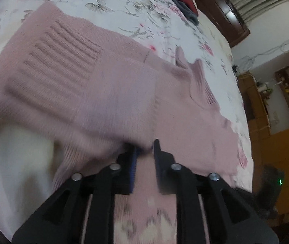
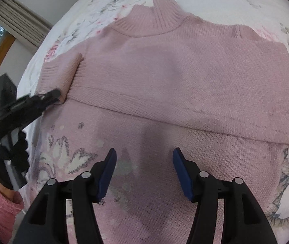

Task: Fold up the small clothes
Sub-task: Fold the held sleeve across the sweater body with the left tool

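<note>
A pink knitted sweater (image 2: pixel 185 77) lies spread flat on the floral bedsheet (image 2: pixel 79 16) of a bed, collar at the far side, so its panels can be turned over one another. 1 sleeve (image 2: pixel 185 109) already crosses the body as a band, which suggests the fold is partway done.

The left claw (image 2: pixel 56 95) sits at the sweater's left edge. In the right wrist view its tips meet the ribbed cuff (image 2: pixel 60 73) of the other sleeve, and in the left wrist view its 2 fingers (image 1: pixel 132 158) stand narrow with pink knit bunched at their tips; it appears clamped on that cuff, probably to carry the sleeve across. A black-gloved hand (image 2: pixel 10 158) grips its handle.

The right claw (image 2: pixel 144 158) hangs spread wide and empty over the lower body of the sweater, near the knitted flower pattern (image 2: pixel 67 158), gripping nothing.
</note>
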### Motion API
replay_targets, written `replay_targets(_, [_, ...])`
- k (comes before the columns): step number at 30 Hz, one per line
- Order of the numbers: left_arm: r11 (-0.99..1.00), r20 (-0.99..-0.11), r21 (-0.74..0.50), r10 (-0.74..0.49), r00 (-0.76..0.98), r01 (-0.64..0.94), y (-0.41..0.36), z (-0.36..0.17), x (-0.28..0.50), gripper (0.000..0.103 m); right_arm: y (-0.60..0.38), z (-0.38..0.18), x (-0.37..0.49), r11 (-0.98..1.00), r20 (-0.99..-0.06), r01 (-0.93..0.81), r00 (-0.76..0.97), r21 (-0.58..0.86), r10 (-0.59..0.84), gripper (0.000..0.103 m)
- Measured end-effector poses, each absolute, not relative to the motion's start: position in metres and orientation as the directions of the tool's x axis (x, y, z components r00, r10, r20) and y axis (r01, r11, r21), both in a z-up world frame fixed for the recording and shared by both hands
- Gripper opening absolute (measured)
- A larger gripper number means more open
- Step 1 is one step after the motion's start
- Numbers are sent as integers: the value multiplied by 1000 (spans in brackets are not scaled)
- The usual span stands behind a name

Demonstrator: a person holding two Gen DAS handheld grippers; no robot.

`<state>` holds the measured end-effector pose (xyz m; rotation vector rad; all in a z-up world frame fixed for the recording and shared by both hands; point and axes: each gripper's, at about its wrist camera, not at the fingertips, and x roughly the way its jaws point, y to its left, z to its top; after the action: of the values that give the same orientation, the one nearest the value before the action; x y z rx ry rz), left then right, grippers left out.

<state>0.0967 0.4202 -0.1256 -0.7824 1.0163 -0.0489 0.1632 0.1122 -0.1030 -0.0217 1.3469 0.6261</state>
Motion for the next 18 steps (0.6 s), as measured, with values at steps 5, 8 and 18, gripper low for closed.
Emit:
replay_targets(5, [799, -744, -540, -304, 595, -267, 437, -88, 59, 19, 130, -87, 168, 814, -895, -459, 83, 357, 439, 58])
replay_targets(8, [843, -757, -444, -170, 631, -305, 461, -68, 65, 28, 148, -81, 169, 802, -891, -476, 77, 361, 447, 59])
replay_targets(18, [847, -853, -365, -139, 503, -385, 473, -127, 110, 27, 210, -77, 175, 763, -880, -507, 18, 401, 475, 59])
